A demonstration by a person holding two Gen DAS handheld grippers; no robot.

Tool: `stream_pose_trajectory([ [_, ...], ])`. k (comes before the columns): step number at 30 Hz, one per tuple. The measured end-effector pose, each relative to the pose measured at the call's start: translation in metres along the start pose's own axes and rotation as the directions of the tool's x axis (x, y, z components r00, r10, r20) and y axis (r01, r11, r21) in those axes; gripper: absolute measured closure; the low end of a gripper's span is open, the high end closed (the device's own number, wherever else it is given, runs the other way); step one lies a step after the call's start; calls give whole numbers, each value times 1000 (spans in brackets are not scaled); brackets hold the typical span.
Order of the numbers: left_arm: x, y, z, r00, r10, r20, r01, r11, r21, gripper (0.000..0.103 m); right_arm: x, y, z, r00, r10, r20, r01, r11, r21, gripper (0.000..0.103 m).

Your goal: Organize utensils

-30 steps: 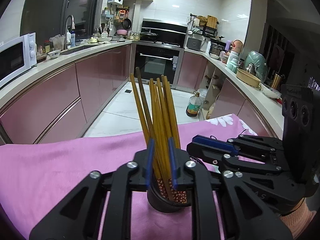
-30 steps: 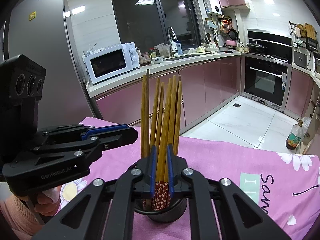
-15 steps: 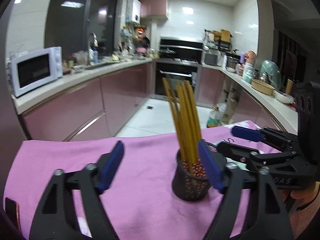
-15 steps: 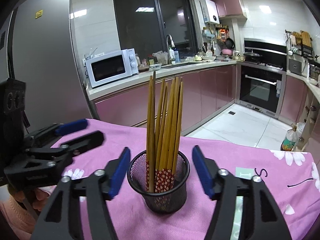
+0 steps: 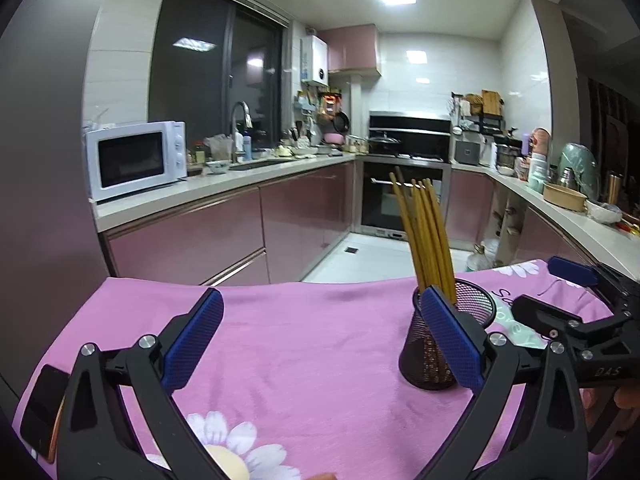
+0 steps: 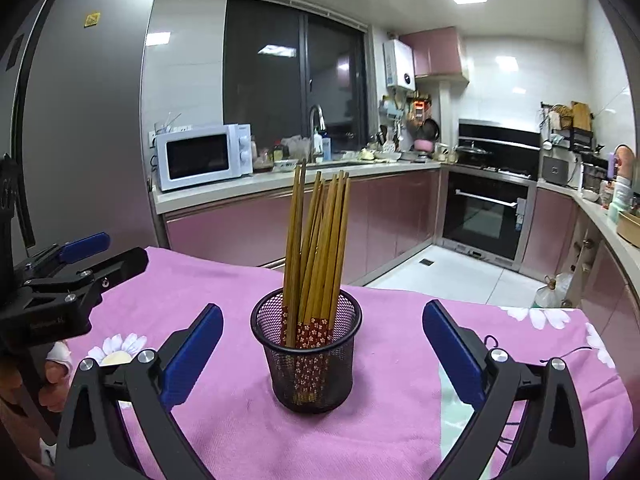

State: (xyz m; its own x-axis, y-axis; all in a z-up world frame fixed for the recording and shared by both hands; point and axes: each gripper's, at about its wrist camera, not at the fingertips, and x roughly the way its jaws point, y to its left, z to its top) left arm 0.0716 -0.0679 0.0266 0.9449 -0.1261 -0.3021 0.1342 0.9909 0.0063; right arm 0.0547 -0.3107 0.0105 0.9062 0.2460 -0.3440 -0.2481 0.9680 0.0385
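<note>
Both my claws are opening wide, holding nothing: upright chopsticks [image 6: 316,248] in their mesh cup [image 6: 306,356] stand centred before my right gripper [image 6: 323,348], off right of my left gripper [image 5: 320,344].

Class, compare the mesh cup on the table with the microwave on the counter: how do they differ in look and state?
The mesh cup is black, round and see-through; the microwave is white, boxy and solid. The mesh cup is open-topped, with chopsticks standing in it; the microwave has its door shut. The mesh cup stands on the pink cloth; the microwave stands on the pale counter. Both stand upright.
</note>
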Motion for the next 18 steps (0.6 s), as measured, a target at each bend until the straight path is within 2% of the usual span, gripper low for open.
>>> stream_pose_trajectory([
  [9, -26, 4, -13, 997, 31, 66, -29, 999, -35, 6, -23, 6, -10, 996, -44, 82, 45, 999, -13, 7],
  [18, -38, -2, -15, 994, 45, 98, -43, 999, -26, 6, -29, 16, -10, 993, -62, 103, 64, 998, -19, 7],
])
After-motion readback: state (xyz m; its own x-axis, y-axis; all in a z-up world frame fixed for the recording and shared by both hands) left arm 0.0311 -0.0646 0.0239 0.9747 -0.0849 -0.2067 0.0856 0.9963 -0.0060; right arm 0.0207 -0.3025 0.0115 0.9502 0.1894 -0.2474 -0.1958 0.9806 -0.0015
